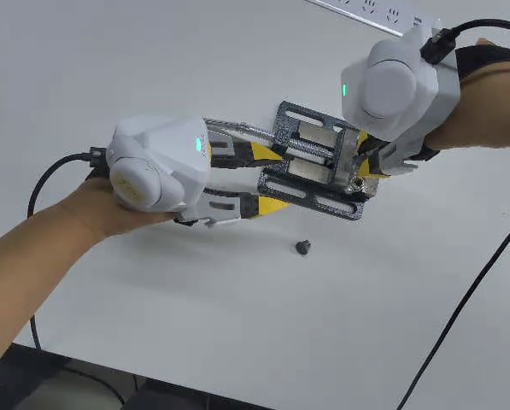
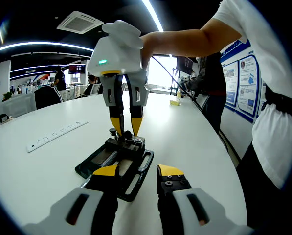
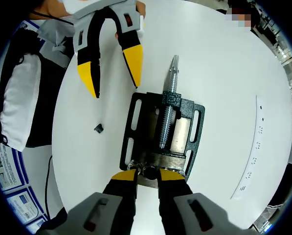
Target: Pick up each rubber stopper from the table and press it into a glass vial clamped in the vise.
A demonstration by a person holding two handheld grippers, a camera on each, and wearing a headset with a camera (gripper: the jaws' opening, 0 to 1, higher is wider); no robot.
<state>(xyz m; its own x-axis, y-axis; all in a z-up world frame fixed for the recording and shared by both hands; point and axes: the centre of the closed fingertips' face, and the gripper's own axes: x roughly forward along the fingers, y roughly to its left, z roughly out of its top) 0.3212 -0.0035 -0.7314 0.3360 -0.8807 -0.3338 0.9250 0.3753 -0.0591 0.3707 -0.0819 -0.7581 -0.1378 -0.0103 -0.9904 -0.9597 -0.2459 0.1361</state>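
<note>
Left gripper [image 2: 138, 171]: held low in the left hand, forearm coming in from the near left edge of the table [image 1: 195, 325]. It lies almost level, with its claw pointing along the vise [image 1: 314, 162]. Claw spread wide and holding nothing. One yellow tip sits over the near end of the vise frame, the other over bare table beside it.

Right gripper [image 3: 148, 176]: held in the right hand from the far right, wrist bent so the claw points steeply down onto the clamping end of the vise. Seen from the left gripper view, its two tips converge from above on a small dark stopper [image 2: 127, 133]. Claw closed on this stopper, which sits at the top of the vise's clamp block. The part beneath it is hidden by the tips.

Vise lies flat, its screw running towards the left gripper.

A second, loose stopper [image 1: 303, 248] lies on the table near the vise, on the person's side, clear of both claws.

Power strip [image 3: 253, 161] lies on the table well beyond the vise.
</note>
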